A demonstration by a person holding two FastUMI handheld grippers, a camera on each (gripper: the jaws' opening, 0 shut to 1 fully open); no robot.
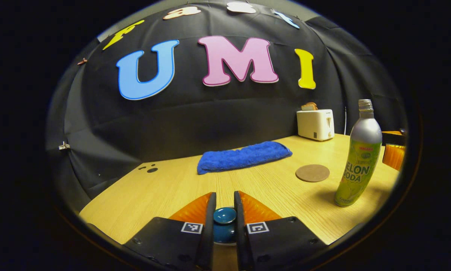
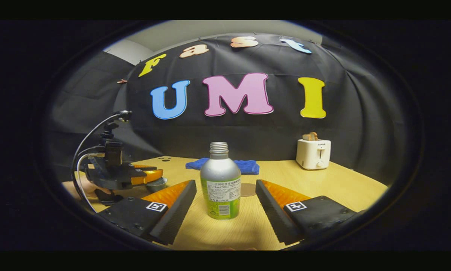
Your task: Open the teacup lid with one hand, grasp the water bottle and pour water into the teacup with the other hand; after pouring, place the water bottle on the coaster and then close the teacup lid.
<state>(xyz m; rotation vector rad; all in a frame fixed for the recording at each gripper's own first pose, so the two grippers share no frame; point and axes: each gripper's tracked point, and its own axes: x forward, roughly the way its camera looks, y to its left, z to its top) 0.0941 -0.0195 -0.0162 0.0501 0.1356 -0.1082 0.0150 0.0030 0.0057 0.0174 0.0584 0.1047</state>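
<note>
Teacup lid [image 1: 224,215], a blue knob, sits pinched between my left gripper [image 1: 224,210] fingers, low on the table [image 1: 165,188]; I judge it not yet lifted. My right gripper [image 2: 223,203] is spread wide around the water bottle [image 2: 220,180], touching neither side. The bottle stands uncapped, contents hidden. Pouring, setting it on the coaster [image 1: 312,172] and closing all remain

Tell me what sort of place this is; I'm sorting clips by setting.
Probably a staged recording booth rather than a real kitchen: black cloth hangs behind a bare wooden table, and household props stand spread out on it, among them a white toaster, a folded blue towel, a round coaster and a soda bottle.
</note>
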